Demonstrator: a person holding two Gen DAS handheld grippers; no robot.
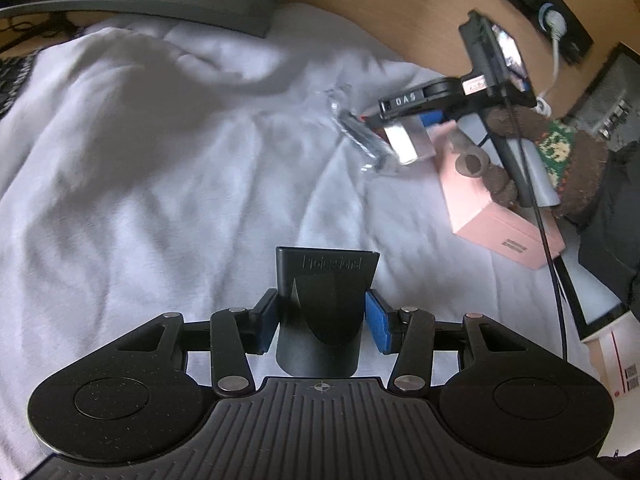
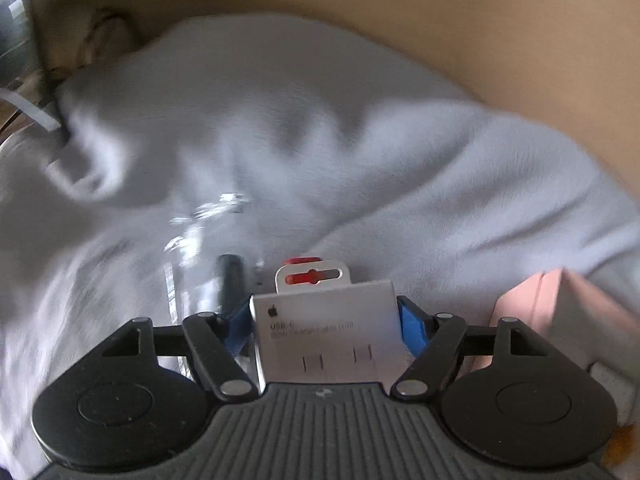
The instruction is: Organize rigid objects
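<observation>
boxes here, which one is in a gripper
The white cable box, between the right gripper's pads; the pink box lies free on the sheet.

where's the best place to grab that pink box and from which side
Grip the pink box across its two long side walls, coming down from above near the end closest to the left gripper. It lies flat on the white cloth with that end bare, while the far end seems crowded by a brown tube and other clutter. Its width against the jaws is hard to judge.
</observation>
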